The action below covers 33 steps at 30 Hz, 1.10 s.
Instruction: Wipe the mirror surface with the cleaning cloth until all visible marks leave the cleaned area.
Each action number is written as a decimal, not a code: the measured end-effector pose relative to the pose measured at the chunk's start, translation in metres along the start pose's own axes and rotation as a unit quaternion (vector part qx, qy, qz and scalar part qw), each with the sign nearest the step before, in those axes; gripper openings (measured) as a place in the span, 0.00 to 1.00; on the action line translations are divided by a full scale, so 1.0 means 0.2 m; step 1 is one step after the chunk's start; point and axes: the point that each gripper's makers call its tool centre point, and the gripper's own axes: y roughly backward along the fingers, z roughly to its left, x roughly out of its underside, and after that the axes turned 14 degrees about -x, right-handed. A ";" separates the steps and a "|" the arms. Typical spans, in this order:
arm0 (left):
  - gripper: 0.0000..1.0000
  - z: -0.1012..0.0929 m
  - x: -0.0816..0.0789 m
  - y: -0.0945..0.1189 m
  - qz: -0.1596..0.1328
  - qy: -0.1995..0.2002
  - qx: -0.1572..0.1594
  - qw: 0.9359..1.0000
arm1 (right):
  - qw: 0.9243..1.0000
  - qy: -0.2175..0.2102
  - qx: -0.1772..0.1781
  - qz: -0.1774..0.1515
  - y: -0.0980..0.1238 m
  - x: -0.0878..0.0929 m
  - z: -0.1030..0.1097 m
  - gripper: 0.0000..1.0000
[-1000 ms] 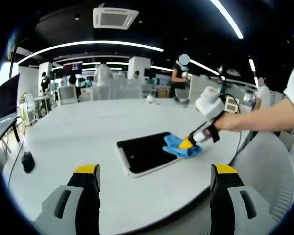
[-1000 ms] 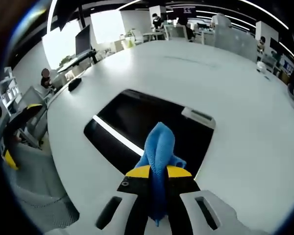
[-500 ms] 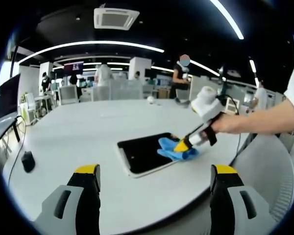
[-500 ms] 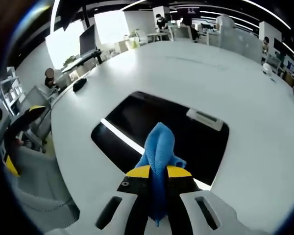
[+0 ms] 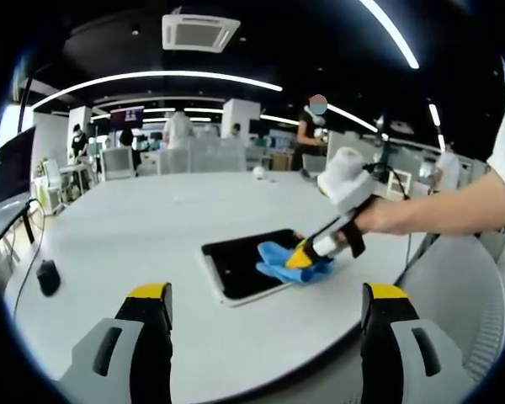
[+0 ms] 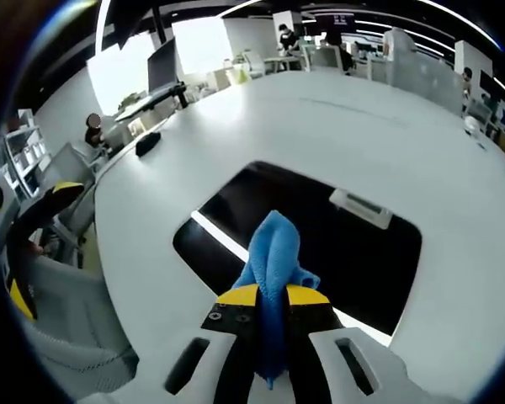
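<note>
Open-plan office, large white round table [image 5: 135,227]. Right gripper [image 5: 301,255] clamped on blue microfibre cleaning cloth [image 6: 273,252], shifted further across dark rectangular mirror [image 6: 320,244] beneath its tips; wiping judged ongoing. Left gripper [image 5: 265,316] held apart, empty.

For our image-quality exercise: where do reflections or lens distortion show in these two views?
Right gripper view: the mirror reflects a bright ceiling light strip, and the white table edge bulges with fisheye curvature. Left gripper view: ceiling light strips bow into arcs, and the mirror looks dark.
</note>
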 end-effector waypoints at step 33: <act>0.93 -0.01 0.01 0.00 0.005 0.001 0.009 1.000 | 0.999 0.016 -0.030 0.003 -0.18 -0.10 0.19 0.05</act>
